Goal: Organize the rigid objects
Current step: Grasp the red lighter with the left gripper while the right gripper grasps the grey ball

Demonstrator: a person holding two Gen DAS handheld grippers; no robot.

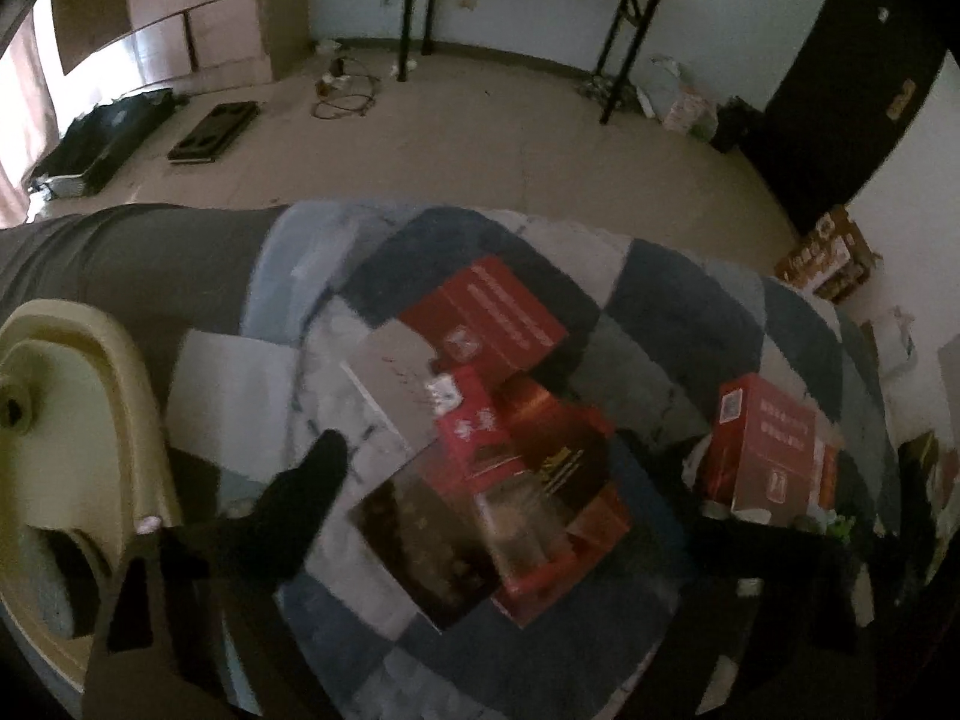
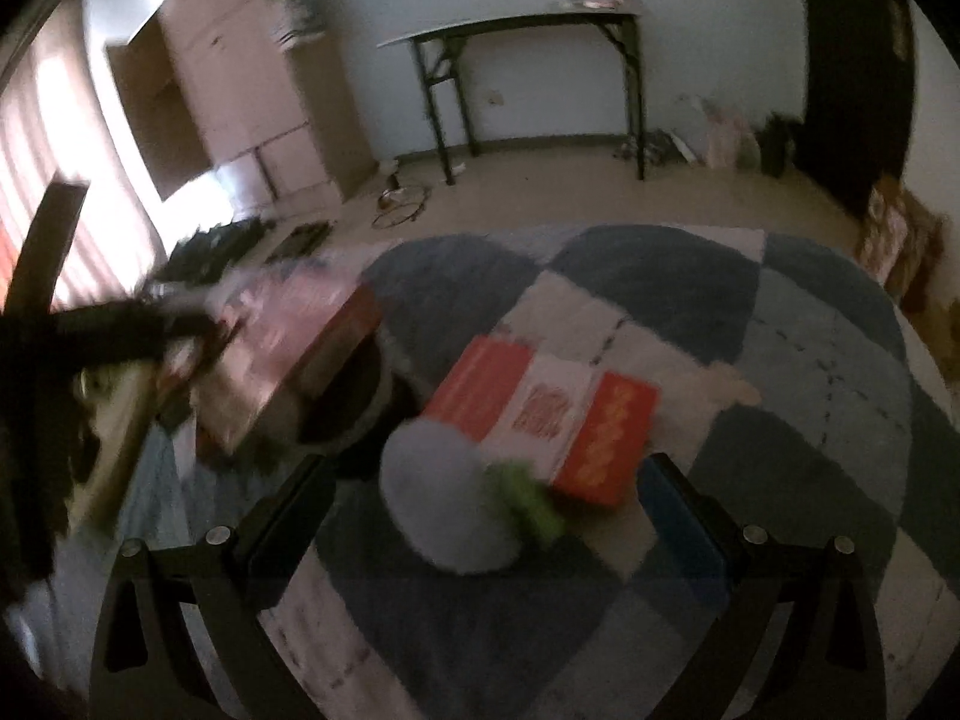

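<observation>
On the checkered rug (image 2: 810,324), the right gripper (image 2: 480,516) stands wide apart around a white cup (image 2: 444,498) (blurred), just beside an orange-and-white box (image 2: 552,414). The left gripper (image 1: 480,516) hangs over the heap of red boxes (image 1: 498,420); whether it grips cannot be told.

surface: a checkered blue, grey and white blanket (image 1: 678,294) is spread as the support | centre: red boxes (image 1: 486,318) and a dark flat box (image 1: 420,546) are piled together on it | right side: a red upright box (image 1: 762,444) is seen | right wrist view: an orange and white box (image 2: 546,414) is laid beside a pale round object (image 2: 444,498), blurred
</observation>
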